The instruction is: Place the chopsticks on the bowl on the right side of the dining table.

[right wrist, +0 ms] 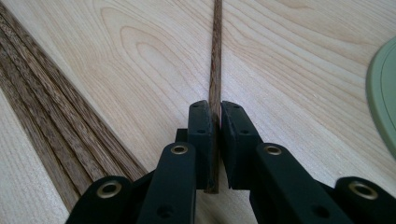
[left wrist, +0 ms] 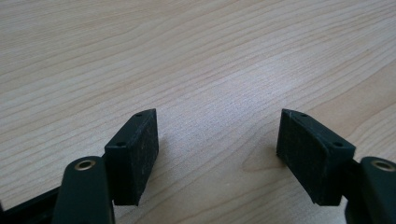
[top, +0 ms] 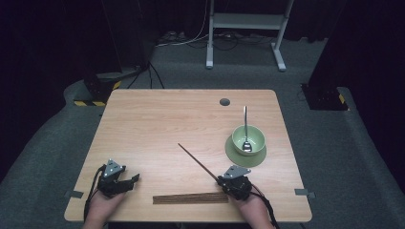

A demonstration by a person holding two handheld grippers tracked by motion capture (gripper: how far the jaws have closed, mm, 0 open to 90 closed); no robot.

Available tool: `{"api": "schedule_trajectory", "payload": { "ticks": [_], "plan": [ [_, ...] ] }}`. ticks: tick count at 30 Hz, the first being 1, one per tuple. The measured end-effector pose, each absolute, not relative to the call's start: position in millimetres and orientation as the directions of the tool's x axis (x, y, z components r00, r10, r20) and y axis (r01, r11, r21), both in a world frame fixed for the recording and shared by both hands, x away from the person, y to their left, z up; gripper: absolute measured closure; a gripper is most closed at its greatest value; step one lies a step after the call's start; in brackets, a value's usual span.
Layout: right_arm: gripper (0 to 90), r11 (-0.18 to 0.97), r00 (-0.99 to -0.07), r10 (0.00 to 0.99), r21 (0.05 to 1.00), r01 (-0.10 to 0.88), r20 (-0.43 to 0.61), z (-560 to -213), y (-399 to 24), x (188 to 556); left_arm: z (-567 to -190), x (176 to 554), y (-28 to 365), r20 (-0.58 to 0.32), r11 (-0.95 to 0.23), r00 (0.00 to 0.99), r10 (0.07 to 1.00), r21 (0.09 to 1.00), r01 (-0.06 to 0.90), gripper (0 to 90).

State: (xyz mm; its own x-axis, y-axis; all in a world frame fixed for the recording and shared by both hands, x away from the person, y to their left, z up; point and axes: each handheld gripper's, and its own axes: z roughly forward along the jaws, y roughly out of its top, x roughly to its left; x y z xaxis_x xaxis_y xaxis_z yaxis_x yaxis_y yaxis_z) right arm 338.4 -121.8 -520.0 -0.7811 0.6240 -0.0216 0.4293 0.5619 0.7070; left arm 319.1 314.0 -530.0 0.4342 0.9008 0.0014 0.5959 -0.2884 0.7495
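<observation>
My right gripper [top: 223,180] [right wrist: 216,116] is shut on a dark wooden chopstick [top: 197,161] [right wrist: 216,60], clamped near its end; the stick runs away from the jaws up and to the left over the table. Several more chopsticks [top: 190,198] [right wrist: 51,116] lie side by side in a row near the front edge, just left of that gripper. A green bowl [top: 248,139] with a metal spoon [top: 246,129] in it stands on a green saucer [top: 246,155] [right wrist: 384,88] at the right. My left gripper [top: 133,179] [left wrist: 217,140] rests at the front left, open, with bare wood between its pads.
The wooden table [top: 157,124] has a dark round hole [top: 224,101] near its far edge. Beyond it stand a white desk frame [top: 246,28] and cables on grey carpet.
</observation>
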Motion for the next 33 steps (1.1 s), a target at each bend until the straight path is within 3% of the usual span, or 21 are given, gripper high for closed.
{"api": "schedule_trajectory", "payload": {
  "ticks": [33],
  "plan": [
    [84.1,0.490,-0.763,0.646,0.776,0.397,-0.017,-500,-132,335,-530,319,314,0.002,-0.288,0.434,0.901,0.749,0.596,29.4]
  ]
}}
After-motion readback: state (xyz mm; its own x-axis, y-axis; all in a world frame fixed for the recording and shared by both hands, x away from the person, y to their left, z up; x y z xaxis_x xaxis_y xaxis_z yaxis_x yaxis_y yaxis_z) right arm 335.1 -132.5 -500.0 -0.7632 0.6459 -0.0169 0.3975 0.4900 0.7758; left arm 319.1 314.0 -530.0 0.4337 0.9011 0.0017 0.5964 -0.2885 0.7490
